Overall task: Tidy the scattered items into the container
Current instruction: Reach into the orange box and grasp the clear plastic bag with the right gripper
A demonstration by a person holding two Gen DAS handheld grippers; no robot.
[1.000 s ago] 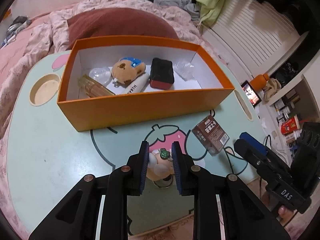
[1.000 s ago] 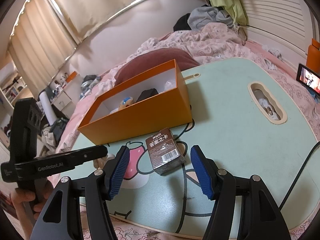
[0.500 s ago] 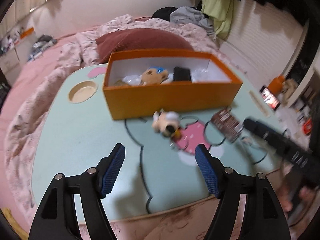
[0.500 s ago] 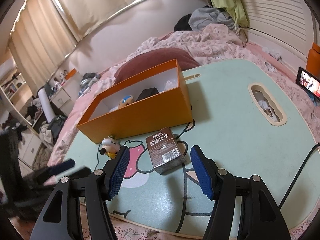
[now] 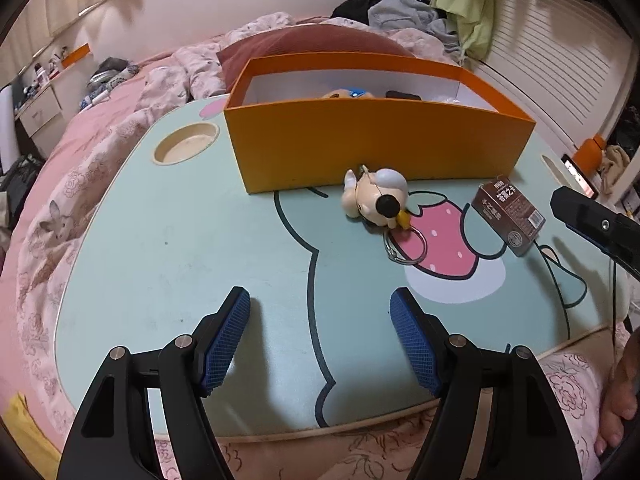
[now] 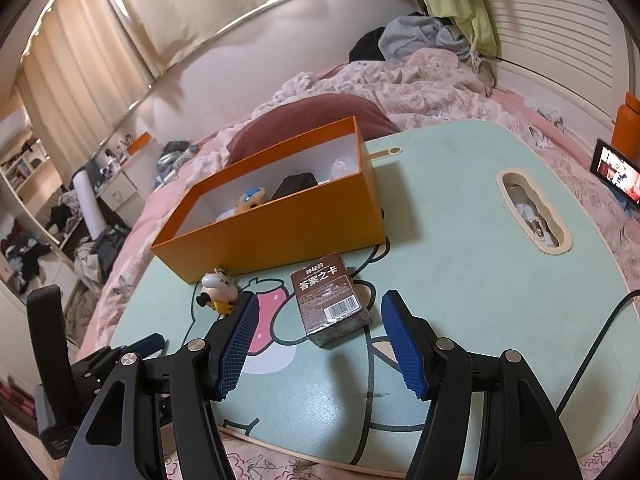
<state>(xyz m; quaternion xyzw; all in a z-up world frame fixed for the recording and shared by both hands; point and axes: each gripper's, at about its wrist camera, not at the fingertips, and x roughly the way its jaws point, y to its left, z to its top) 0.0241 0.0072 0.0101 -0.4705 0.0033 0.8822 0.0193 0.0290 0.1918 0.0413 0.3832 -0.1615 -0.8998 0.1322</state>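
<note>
Left gripper (image 5: 320, 336) spread, empty, hovering over lap desk (image 5: 192, 248). Right gripper (image 6: 316, 340) spread, straddling brown card box (image 6: 330, 304), not pinching. Toy keychain (image 5: 376, 198) outside orange box (image 5: 376, 148). I'd grab toy's body, skip ring.

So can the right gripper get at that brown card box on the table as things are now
Probably yes. The right gripper is open, with the brown card box lying on the table just ahead between its fingers. Nothing lies between them; the toy keychain sits off to one side.
</note>
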